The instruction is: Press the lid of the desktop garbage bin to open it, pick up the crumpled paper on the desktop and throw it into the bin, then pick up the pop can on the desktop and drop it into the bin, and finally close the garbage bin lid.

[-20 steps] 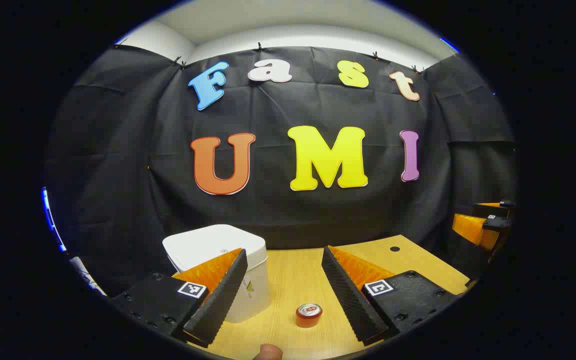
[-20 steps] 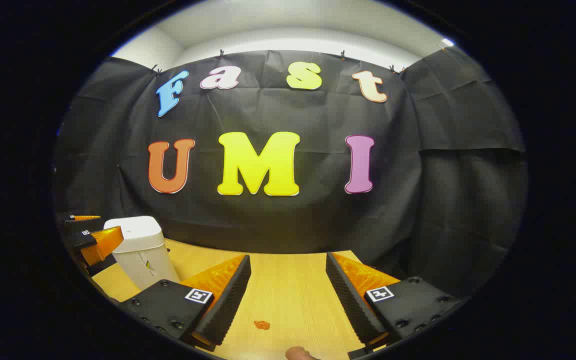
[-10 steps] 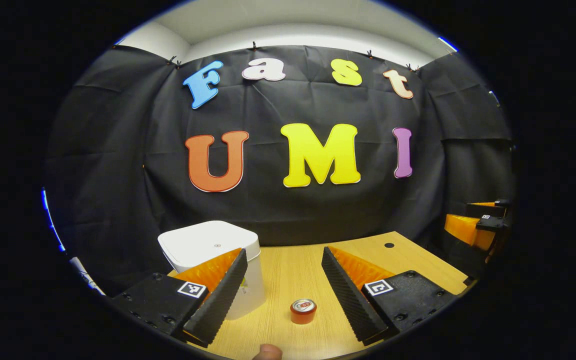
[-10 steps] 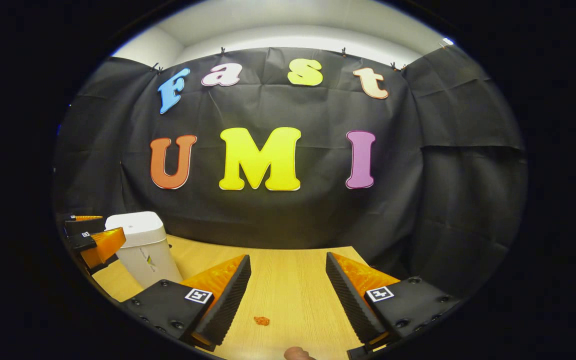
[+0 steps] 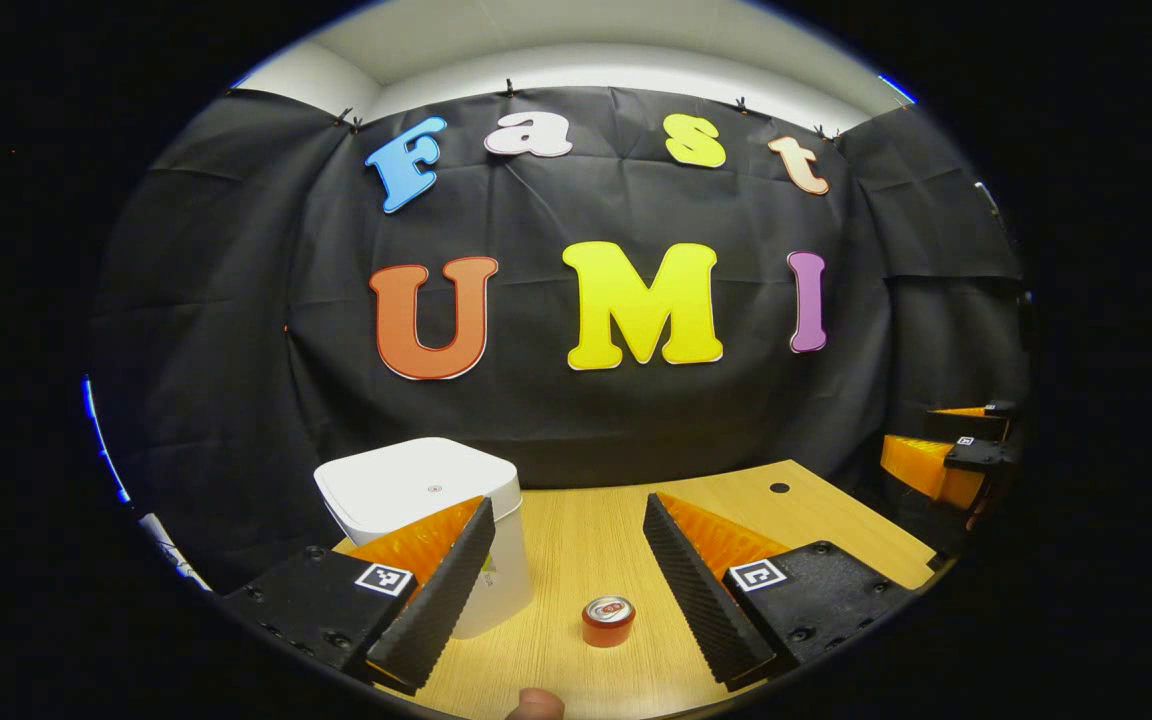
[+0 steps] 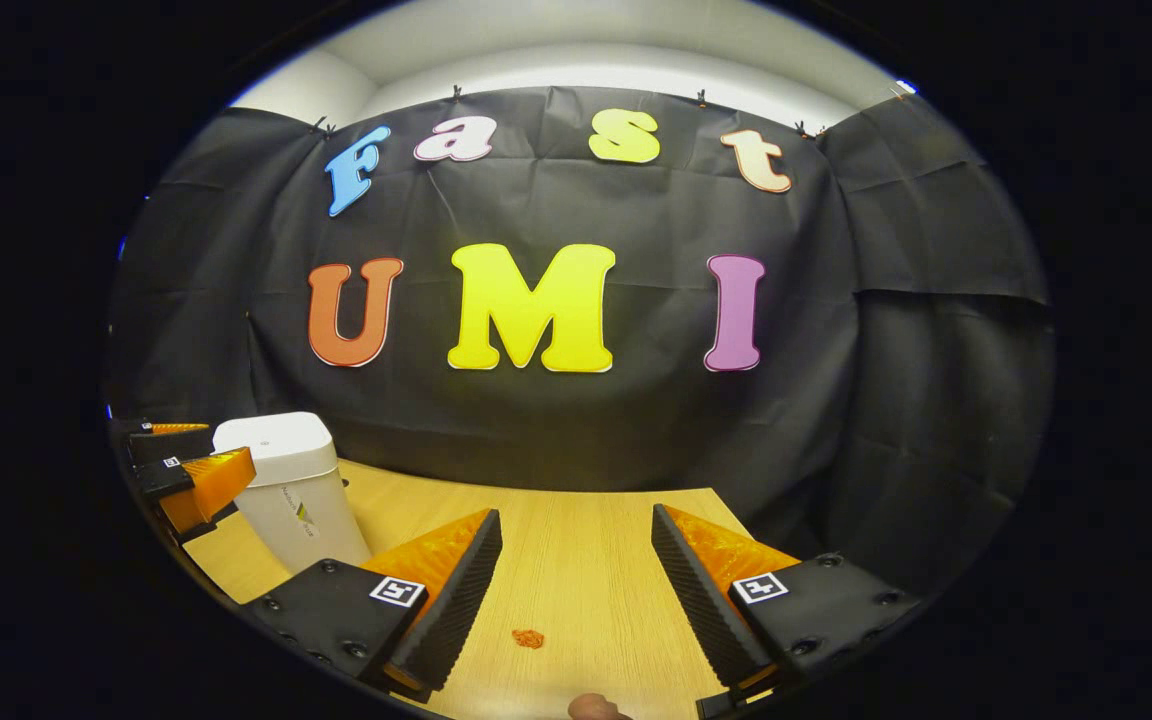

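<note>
In the left gripper view a white bin (image 5: 421,490) with its lid shut stands on the wooden desk, just behind my left finger. A small red pop can (image 5: 608,620) stands upright between the fingers, a little farther off. My left gripper (image 5: 576,640) is open and holds nothing. In the right gripper view a small orange crumpled paper (image 6: 528,637) lies on the desk between the spread fingers of my right gripper (image 6: 576,650), which is open. The bin (image 6: 286,485) stands at the left there, with the left gripper (image 6: 181,470) beside it.
The wooden desk (image 5: 576,540) runs back to the black cloth wall. A small round hole (image 5: 779,488) sits near the desk's far right corner. The right gripper (image 5: 946,455) shows at the right edge of the left gripper view. A fingertip (image 5: 534,705) shows at the bottom.
Both views have tilted down a little and crept forward: the bin and can sit slightly higher in the left gripper view. Both grippers stay open.
</note>
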### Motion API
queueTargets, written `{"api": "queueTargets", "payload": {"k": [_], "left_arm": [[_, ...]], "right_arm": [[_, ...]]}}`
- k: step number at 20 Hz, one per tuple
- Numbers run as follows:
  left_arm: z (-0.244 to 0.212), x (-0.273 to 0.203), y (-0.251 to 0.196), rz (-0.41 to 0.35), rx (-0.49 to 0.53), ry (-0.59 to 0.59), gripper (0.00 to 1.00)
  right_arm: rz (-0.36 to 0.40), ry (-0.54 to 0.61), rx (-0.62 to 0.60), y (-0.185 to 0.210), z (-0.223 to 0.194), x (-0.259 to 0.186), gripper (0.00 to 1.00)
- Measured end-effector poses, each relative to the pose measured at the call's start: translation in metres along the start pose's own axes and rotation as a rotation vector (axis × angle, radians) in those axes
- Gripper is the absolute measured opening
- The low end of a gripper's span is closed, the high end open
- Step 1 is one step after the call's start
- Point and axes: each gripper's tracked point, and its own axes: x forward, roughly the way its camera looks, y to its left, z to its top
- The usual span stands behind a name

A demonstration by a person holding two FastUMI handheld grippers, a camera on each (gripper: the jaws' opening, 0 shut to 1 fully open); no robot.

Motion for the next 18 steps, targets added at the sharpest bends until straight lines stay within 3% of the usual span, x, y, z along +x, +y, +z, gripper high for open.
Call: {"api": "queueTargets", "payload": {"k": [13,18], "left_arm": [[0.004,0.005,0.002,0.003,-0.006,0.001,0.99],[0.023,0.036,0.015,0.021,0.004,-0.020,0.99]], "right_arm": [[0.019,0.007,-0.013,0.005,0.001,0.018,0.95],[0.014,0.009,-0.004,0.005,0.000,0.028,0.95]]}}
